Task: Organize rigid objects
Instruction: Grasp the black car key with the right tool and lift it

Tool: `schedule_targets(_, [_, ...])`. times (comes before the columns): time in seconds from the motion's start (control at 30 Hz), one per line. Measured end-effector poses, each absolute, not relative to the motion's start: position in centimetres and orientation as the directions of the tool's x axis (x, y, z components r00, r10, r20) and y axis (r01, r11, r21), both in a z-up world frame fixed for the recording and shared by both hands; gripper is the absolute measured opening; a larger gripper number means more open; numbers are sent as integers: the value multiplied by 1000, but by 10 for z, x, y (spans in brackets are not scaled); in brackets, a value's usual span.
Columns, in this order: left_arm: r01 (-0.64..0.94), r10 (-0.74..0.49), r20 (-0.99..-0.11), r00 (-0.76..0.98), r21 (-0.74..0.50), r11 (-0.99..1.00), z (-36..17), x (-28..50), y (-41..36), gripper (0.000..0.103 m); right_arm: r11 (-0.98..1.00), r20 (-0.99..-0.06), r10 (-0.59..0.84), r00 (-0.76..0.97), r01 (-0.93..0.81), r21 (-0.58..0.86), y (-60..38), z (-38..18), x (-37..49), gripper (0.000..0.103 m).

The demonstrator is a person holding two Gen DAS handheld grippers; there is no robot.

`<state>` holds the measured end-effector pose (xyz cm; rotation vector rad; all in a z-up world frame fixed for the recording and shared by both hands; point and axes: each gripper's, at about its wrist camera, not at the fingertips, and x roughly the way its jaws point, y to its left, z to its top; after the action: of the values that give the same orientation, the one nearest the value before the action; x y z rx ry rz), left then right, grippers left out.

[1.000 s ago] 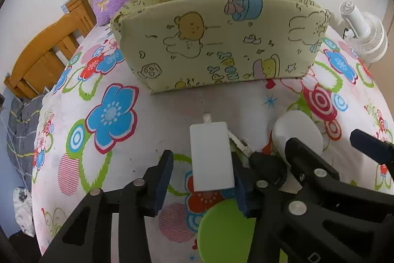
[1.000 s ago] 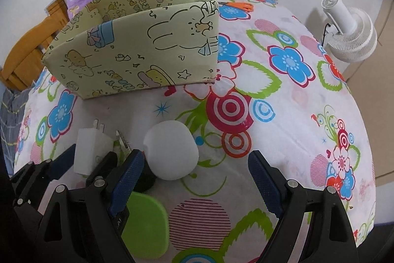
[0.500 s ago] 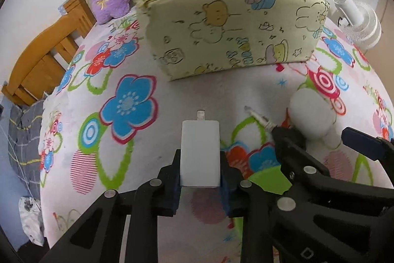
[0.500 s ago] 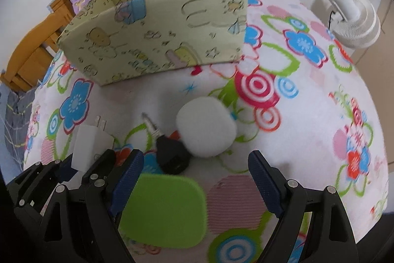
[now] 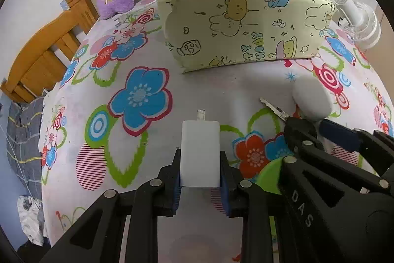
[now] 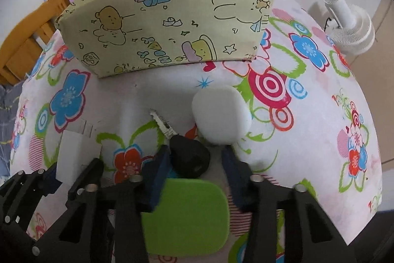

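A white rectangular plug adapter (image 5: 200, 154) is being gripped by the left gripper (image 5: 200, 185); a black-headed metal key (image 6: 188, 159) is being clamped by the right gripper (image 6: 195, 171), near the white rounded case (image 6: 220, 115).

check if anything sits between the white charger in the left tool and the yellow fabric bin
Nothing visible does. The white charger, clamped in the left tool, faces a bare stretch of flowered tablecloth up to the fabric bin. The key and white puck lie off to the right.
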<state>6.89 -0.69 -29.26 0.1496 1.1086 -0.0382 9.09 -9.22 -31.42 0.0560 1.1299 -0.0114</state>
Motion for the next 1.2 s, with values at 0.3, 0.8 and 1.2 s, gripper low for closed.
schedule_targets(0.3, [106, 13, -903, 429, 65, 992, -289, 73, -14, 25, 997, -906, 55, 421, 30, 74, -105, -310, 93, 35])
schedule_targets(0.8, [91, 18, -885, 466, 69, 993, -254, 64, -33, 25, 994, -881, 82, 466, 21, 104, -125, -274, 83, 35])
schedule_targets(1.2, [77, 25, -869, 495, 72, 994, -226, 52, -41, 25, 992, -866, 86, 493, 34, 118, -137, -245, 67, 35])
